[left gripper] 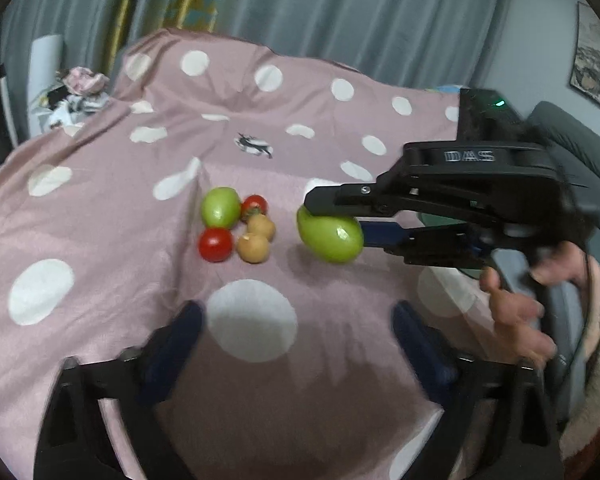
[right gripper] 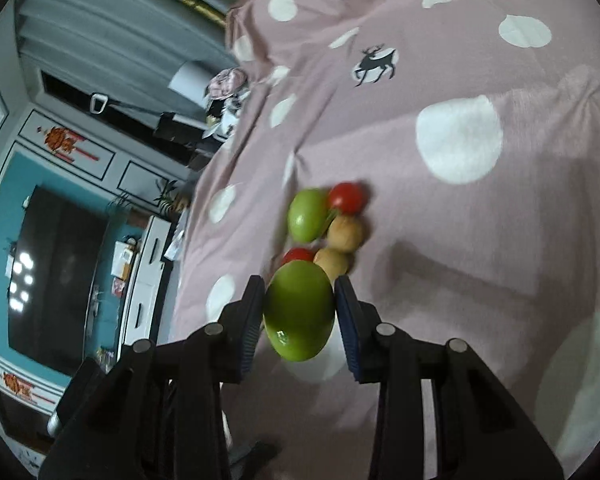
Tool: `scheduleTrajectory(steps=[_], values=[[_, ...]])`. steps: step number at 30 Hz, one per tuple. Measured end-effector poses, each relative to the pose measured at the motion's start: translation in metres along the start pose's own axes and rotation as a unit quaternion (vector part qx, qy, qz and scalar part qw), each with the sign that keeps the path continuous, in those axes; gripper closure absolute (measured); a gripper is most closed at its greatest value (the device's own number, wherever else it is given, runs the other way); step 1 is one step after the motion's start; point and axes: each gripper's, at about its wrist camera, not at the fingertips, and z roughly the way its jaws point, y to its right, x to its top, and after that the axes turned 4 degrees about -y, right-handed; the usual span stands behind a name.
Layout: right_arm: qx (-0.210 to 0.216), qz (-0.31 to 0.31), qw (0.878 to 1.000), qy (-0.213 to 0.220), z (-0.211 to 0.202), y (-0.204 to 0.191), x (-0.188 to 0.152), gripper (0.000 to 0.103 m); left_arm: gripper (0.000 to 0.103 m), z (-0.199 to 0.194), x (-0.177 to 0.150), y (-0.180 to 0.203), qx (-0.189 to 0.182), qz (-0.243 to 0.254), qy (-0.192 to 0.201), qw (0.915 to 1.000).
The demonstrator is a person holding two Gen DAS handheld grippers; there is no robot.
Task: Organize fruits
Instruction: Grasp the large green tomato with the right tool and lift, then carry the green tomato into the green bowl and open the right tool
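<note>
A large green fruit [left gripper: 330, 240] [right gripper: 299, 316] hangs just above the pink dotted cloth [left gripper: 340, 128], with my right gripper [left gripper: 334, 222] [right gripper: 300, 300] shut on it, its blue pads pressing both sides. To its left on the cloth lies a tight cluster: another green fruit [left gripper: 220, 207] [right gripper: 307, 215], two red tomatoes [left gripper: 215, 244] [left gripper: 254, 205] and two tan round fruits [left gripper: 262, 227] [left gripper: 253, 247]. My left gripper [left gripper: 298, 312] stands open nearer the camera with only cloth between its fingers.
A person's hand [left gripper: 516, 312] grips the right gripper's handle at the right. A pile of clutter [left gripper: 80, 92] sits past the cloth's far left edge. A grey sofa [left gripper: 580, 152] stands at the right. A white cabinet [right gripper: 148, 280] and a dark TV [right gripper: 56, 280] line the left wall.
</note>
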Motion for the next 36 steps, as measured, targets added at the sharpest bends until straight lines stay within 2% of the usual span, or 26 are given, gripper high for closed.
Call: scheduleTrajectory(steps=[4, 8, 13, 14, 19, 23, 25, 29, 36], values=[[-0.022, -0.008, 0.999, -0.029, 0.003, 0.001, -0.016, 0.067, 0.033, 0.017, -0.002, 0.014, 0.008, 0.027, -0.026, 0.9993], [-0.041, -0.025, 0.998, -0.047, 0.006, 0.003, -0.028, 0.067, 0.045, 0.027, -0.002, 0.022, -0.003, 0.026, -0.04, 0.9988], [-0.067, -0.027, 0.996, -0.053, -0.001, 0.016, -0.038, 0.066, 0.052, 0.041, -0.004, 0.038, -0.031, 0.024, -0.057, 0.9976], [-0.072, -0.025, 0.996, -0.052, -0.003, 0.02, -0.039, 0.067, 0.058, 0.043, -0.005, 0.044, -0.035, 0.036, -0.06, 0.9969], [-0.06, 0.014, 0.996, -0.063, -0.015, 0.049, -0.045, 0.067, 0.059, 0.053, -0.016, 0.069, -0.034, 0.088, -0.075, 0.9927], [-0.078, -0.013, 0.995, -0.052, -0.024, 0.047, -0.053, 0.066, 0.059, 0.054, -0.015, 0.076, -0.053, 0.088, -0.085, 0.9911], [-0.069, -0.018, 0.997, -0.038, -0.034, 0.048, -0.057, 0.067, 0.059, 0.05, -0.013, 0.085, -0.048, 0.105, -0.078, 0.9902], [-0.066, -0.026, 0.997, -0.007, -0.064, 0.049, -0.059, 0.066, 0.059, 0.043, -0.005, 0.111, -0.064, 0.125, -0.069, 0.9877], [-0.054, 0.002, 0.997, 0.061, -0.121, 0.074, -0.048, 0.066, 0.059, 0.057, 0.029, 0.169, -0.066, 0.182, -0.066, 0.9789]])
